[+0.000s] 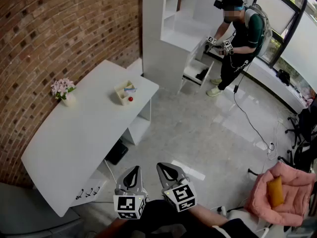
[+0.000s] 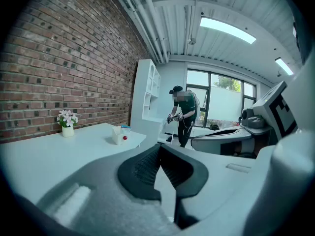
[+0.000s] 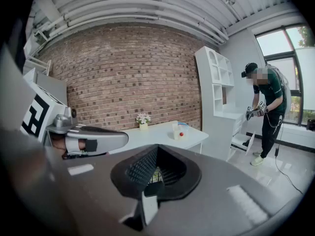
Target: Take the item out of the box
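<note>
Jaws on both grippers were pressed together, with nothing between them. The left gripper [image 1: 132, 171] and right gripper [image 1: 166, 168] were held side by side, close together and low, tilted slightly downward with their tips pointing ahead over the floor [image 1: 208, 133]. The box [image 1: 121, 96] stood on the white desk [image 1: 79, 133], well ahead of the jaws and off to their left. A small red item [image 1: 131, 99] showed at its near side; whether it lay inside the box could not be told.
</note>
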Available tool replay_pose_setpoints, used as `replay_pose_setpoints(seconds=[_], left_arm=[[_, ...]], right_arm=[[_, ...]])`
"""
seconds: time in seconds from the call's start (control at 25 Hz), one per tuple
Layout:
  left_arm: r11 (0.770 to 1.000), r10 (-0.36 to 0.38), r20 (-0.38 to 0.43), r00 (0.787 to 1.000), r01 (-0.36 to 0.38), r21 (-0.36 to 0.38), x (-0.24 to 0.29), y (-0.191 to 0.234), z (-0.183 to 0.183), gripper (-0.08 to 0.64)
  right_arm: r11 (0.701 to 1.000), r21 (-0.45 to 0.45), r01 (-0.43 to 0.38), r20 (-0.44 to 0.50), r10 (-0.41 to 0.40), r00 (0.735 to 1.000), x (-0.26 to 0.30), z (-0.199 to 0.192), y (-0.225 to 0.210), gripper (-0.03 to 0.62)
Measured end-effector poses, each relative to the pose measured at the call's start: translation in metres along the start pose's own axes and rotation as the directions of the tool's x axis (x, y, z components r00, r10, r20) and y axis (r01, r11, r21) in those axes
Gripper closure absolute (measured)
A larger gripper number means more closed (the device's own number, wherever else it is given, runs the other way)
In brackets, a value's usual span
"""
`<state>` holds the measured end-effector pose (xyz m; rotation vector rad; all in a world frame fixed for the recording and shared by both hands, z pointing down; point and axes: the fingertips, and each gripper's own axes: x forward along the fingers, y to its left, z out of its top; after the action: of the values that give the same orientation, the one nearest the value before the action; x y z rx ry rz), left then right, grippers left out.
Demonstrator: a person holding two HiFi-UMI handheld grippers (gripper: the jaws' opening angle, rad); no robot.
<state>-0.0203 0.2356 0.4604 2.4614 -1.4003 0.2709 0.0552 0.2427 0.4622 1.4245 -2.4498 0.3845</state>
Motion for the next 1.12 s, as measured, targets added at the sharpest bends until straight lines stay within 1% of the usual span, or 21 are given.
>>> replay_pose_setpoints(seconds=[0.44, 0.68, 0.84, 1.12], left_arm=[[1.0, 0.0, 0.007, 1.0, 0.0, 0.0, 0.004, 0.008, 0.003, 0.555], [1.0, -0.002, 0.019, 1.0, 0.002, -0.001, 0.003, 0.016, 0.006, 0.555], [1.0, -0.01, 0.024, 1.0, 0.01, -0.004, 0.001, 0.025, 0.007, 0.555], [0.998, -0.055, 0.028, 0.998, 0.055, 0.004, -0.006, 0.038, 0.008, 0.555]], right_arm=[[1.0, -0.011, -0.001, 0.001, 0.001, 1.0, 0.009, 0.004, 0.0, 0.592], [0.999, 0.027, -0.017, 0.007, 0.017, 1.0, 0.016, 0.008, 0.005, 0.592], [1.0, 0.022, -0.001, 0.014, 0.001, 1.0, 0.022, 0.013, 0.011, 0.592], [0.998, 0.036, 0.042, 0.019, -0.043, 0.999, 0.031, 0.015, 0.024, 0.592]])
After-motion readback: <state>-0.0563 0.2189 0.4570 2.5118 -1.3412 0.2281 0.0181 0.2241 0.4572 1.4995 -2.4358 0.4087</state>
